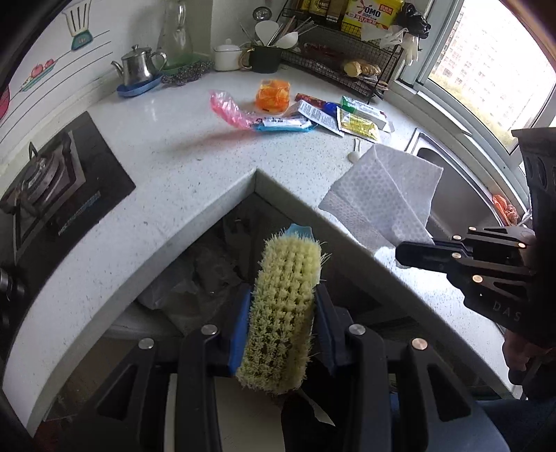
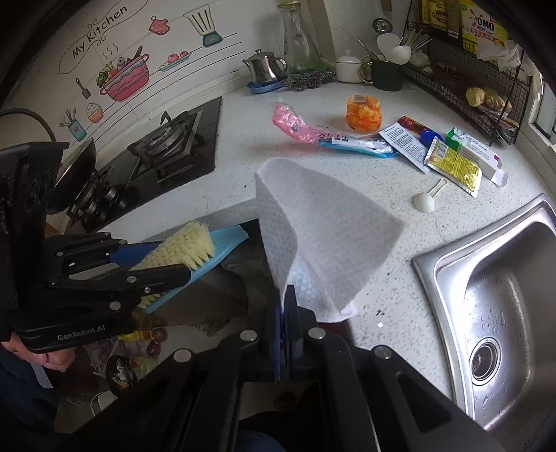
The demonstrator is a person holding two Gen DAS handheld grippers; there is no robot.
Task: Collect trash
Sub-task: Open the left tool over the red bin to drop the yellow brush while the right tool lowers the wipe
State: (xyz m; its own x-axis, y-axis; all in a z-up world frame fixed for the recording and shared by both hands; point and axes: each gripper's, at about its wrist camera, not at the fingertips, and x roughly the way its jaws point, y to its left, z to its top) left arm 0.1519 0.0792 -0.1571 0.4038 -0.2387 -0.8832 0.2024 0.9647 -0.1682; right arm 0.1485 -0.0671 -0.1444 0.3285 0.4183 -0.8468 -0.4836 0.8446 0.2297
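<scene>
"My Kitchen" on wall sticker (image 2: 97, 31), "OMO" on yellow box (image 2: 484, 26), "GenRobot.AI" on left gripper (image 2: 153, 267)

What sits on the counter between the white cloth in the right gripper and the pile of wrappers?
A small white plastic spoon lies on speckled counter between the white cloth and yellow sachet; otherwise bare. Clearest in the right wrist view.

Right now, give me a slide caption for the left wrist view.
Left gripper clamps a scrubbing brush while the right gripper holds a white cloth near scattered wrappers.
</scene>
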